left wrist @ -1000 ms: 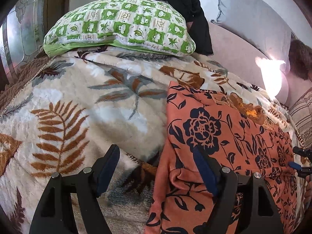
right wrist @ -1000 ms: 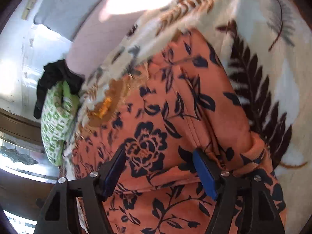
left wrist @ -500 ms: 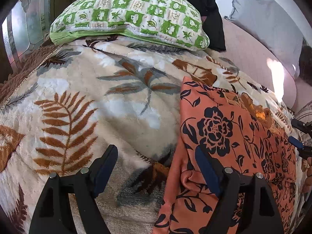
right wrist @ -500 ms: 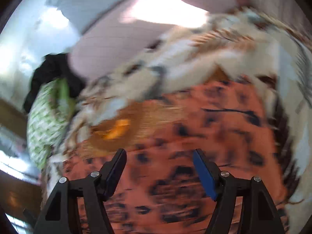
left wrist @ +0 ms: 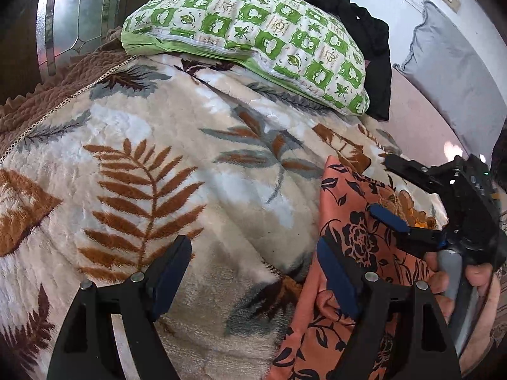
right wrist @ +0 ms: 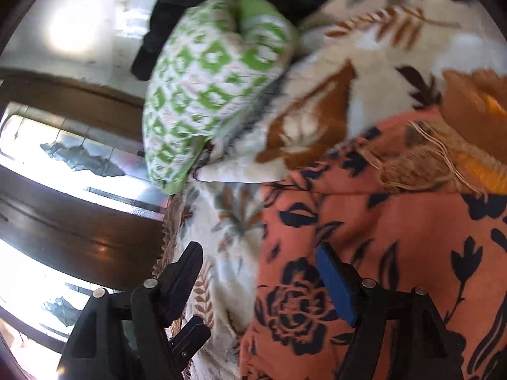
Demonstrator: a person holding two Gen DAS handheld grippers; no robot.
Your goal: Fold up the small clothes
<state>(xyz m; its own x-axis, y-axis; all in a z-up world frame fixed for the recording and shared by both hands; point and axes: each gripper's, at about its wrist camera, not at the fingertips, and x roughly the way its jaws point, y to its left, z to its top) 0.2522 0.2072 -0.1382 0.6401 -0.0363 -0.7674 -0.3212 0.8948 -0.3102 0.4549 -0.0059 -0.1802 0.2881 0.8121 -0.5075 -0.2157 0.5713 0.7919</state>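
An orange garment with dark blue flowers (left wrist: 358,247) lies flat on a leaf-patterned blanket (left wrist: 158,158). My left gripper (left wrist: 253,275) is open above the garment's left edge; its right finger is over the cloth and its left finger over the blanket. My right gripper (left wrist: 393,193), held by a hand (left wrist: 475,285), hovers over the garment's far part. In the right wrist view, the right gripper (right wrist: 259,281) straddles the garment's (right wrist: 396,253) edge. Its jaws are opening and nothing is pinched between them. A frayed tan and yellow patch (right wrist: 443,158) sits at the garment's top.
A green checked pillow (left wrist: 247,38) rests at the head of the bed with black clothing (left wrist: 358,31) behind it. A grey cushion (left wrist: 450,79) leans on the wall at right. A brown quilt (left wrist: 63,88) edges the blanket at left, beside a glass-panelled door (left wrist: 79,15).
The right gripper swept fast across the garment toward the pillow-side edge and rolled; it now looms larger in the left wrist view. The left gripper shifted slightly, and the garment sits further right in its view.
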